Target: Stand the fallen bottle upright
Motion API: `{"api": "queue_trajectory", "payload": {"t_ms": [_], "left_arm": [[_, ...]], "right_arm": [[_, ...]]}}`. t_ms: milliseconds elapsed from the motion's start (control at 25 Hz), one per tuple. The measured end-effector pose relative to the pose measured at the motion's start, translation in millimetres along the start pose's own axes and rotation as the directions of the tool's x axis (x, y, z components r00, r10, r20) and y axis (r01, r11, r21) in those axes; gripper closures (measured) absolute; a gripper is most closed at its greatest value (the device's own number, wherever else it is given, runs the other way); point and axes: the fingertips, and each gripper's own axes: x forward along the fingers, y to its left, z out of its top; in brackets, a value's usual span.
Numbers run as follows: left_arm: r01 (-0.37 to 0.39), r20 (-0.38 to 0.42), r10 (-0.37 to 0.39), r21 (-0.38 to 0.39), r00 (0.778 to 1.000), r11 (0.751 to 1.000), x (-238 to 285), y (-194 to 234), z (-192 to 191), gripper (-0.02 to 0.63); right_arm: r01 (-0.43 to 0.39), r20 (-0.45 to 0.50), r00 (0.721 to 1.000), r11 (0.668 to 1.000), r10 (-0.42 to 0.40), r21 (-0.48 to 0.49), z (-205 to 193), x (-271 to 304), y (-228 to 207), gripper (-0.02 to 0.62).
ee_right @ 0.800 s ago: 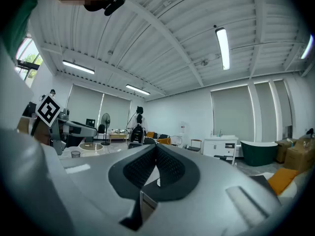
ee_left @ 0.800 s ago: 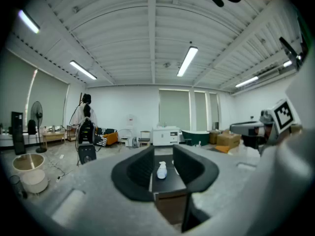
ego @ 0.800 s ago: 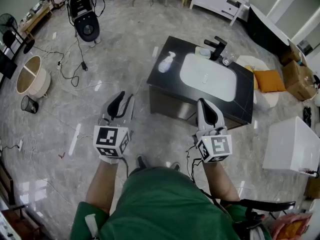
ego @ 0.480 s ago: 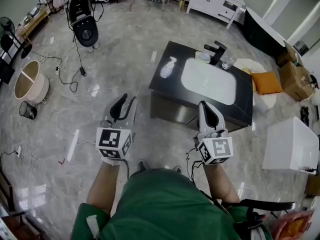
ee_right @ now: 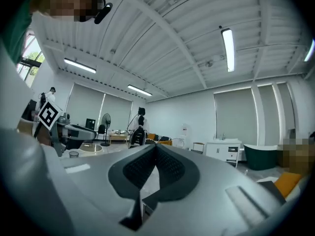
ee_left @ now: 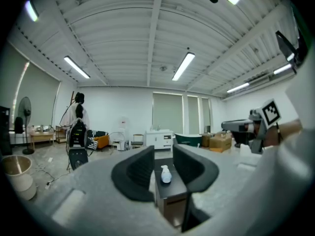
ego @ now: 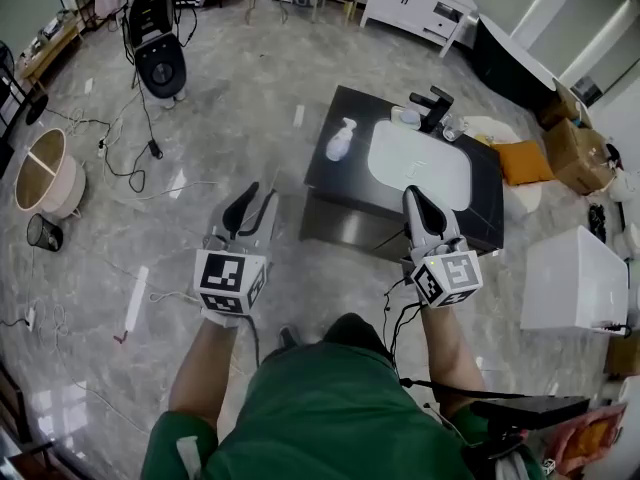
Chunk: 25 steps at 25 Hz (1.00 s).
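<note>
- The left gripper (ego: 254, 198) is held level with its jaws spread and nothing between the pads. In the left gripper view the white bottle (ee_left: 166, 174) shows through the gap, but far ahead and well apart from the tips.
- The right gripper (ego: 412, 196) has its jaws pressed together on nothing.
- In the head view the bottle (ego: 341, 139) appears to lie on its side on the black countertop (ego: 330, 173). It is ahead of the left gripper and a little to its right, and ahead and to the left of the right gripper, beside the white basin (ego: 418, 163).
- The task looks not yet begun, since neither gripper has reached the bottle.
- Risk: the bottle looks smooth and rounded, so an off-centre pinch could squeeze it out of the pads and send it rolling.
- Risk: it lies near the countertop edge on the left gripper's side, so a nudge from one jaw before both pads seat could push it off to the floor.
- Risk: the right gripper, closed as it is, can only prod, and it would have to open before steadying anything.
- Risk: if the bottle is let go while tilted, it would likely topple again.
</note>
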Motion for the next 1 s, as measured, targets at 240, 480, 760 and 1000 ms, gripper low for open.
{"api": "queue_trajectory", "payload": {"t_ms": [240, 480, 760, 1000], "left_arm": [[0.026, -0.019, -0.027, -0.013, 0.999, 1.0, 30, 22, -6, 0.491], [0.026, -0.064, -0.028, -0.03, 0.998, 0.999, 86, 47, -20, 0.49], [0.023, -0.127, -0.025, -0.019, 0.992, 1.0, 177, 72, -24, 0.48], [0.028, -0.165, -0.032, -0.027, 0.986, 0.999, 252, 81, -31, 0.468]], "right_arm": [[0.067, -0.047, 0.997, 0.997, -0.066, 0.027, -15, 47, -21, 0.603], [0.08, -0.084, 0.994, 0.989, -0.07, 0.127, -45, 100, -58, 0.603], [0.07, -0.164, 0.986, 0.956, -0.023, 0.286, -91, 173, -118, 0.554], [0.056, -0.207, 0.978, 0.918, 0.029, 0.392, -126, 226, -165, 0.541]]}}
